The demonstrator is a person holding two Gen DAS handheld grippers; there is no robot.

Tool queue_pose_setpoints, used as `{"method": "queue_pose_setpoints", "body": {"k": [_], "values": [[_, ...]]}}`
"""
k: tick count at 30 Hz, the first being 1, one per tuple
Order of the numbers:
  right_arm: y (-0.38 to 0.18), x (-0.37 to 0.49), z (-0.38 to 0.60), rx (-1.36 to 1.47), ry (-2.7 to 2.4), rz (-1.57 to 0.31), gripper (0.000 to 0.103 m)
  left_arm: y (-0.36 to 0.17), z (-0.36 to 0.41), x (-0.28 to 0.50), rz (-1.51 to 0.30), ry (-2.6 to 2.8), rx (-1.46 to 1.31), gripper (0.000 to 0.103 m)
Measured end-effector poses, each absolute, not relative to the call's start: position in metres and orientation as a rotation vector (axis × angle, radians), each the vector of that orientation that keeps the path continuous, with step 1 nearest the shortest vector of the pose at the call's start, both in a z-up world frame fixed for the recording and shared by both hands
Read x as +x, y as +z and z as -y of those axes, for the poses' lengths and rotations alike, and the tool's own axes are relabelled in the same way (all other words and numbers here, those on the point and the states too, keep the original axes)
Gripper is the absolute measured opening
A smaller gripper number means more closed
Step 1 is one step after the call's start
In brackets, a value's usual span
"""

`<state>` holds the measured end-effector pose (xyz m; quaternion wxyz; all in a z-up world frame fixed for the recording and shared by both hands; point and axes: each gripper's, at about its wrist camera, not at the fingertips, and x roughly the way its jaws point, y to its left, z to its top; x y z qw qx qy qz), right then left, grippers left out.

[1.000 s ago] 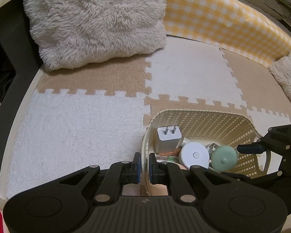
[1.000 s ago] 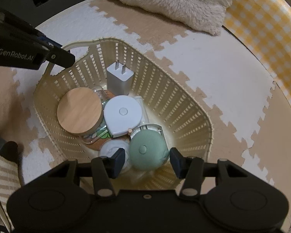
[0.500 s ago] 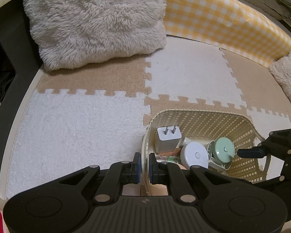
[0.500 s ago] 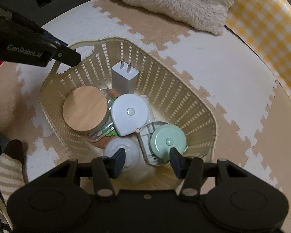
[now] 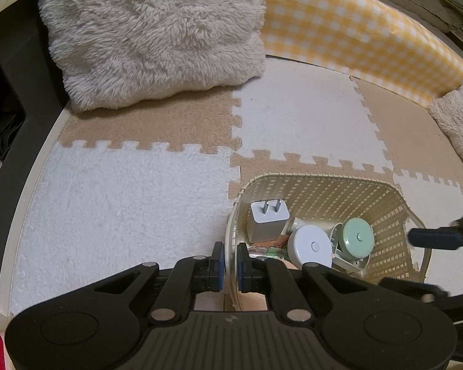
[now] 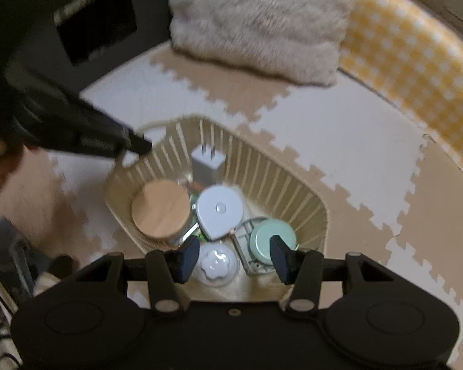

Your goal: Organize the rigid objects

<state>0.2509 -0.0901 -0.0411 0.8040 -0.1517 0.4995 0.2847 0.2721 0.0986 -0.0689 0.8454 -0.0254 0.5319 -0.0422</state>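
A cream slatted basket [image 5: 324, 178] [image 6: 281, 178] sits on the foam mat. My left gripper [image 5: 230, 262] is shut on its near rim, one pad inside and one outside; its tip [image 6: 132, 145] shows at the basket's far-left corner in the right wrist view. Inside lie a white plug charger [image 5: 267, 219] [image 6: 208, 162], a white round disc [image 5: 311, 245] [image 6: 220, 209], a mint-green round piece [image 5: 358, 237] [image 6: 264, 240], a jar with a wooden lid [image 6: 160, 208] and a clear flower-shaped piece [image 6: 216, 265]. My right gripper [image 6: 234, 251] [image 5: 432, 237] hangs open above the basket, holding nothing.
A fluffy cream pillow [image 5: 157, 30] and a yellow checked bolster [image 5: 355, 30] line the far side of the beige and white puzzle mats [image 5: 123, 197]. A second fluffy pillow [image 5: 456, 123] lies at the right. Dark furniture [image 5: 3, 92] borders the left.
My right gripper has risen away from the basket, still open. The mint-green piece that was between its fingers now rests inside the basket. My left gripper has kept its hold.
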Motion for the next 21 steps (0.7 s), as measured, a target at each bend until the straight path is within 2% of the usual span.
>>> {"method": "queue_pose_setpoints", "body": {"k": [5, 11, 14, 16, 21], "values": [[-0.022, 0.237, 0.107, -0.222, 0.559, -1.0, 0.053, -0.069, -0.099, 0.272, -1.123, -0.087, -0.053, 0.009], [-0.003, 0.214, 0.12, -0.118, 0.5, -0.918, 0.059, -0.07, -0.098, 0.27, -1.127, -0.081, -0.049, 0.009], [0.005, 0.203, 0.126, -0.071, 0.475, -0.884, 0.065, -0.068, -0.099, 0.267, -1.125, -0.077, -0.054, 0.009], [0.009, 0.195, 0.13, -0.041, 0.456, -0.862, 0.073, -0.064, -0.1, 0.264, -1.115, -0.073, -0.062, 0.009], [0.018, 0.176, 0.141, 0.013, 0.41, -0.818, 0.077, -0.04, -0.106, 0.247, -1.053, -0.071, -0.105, 0.01]]}}
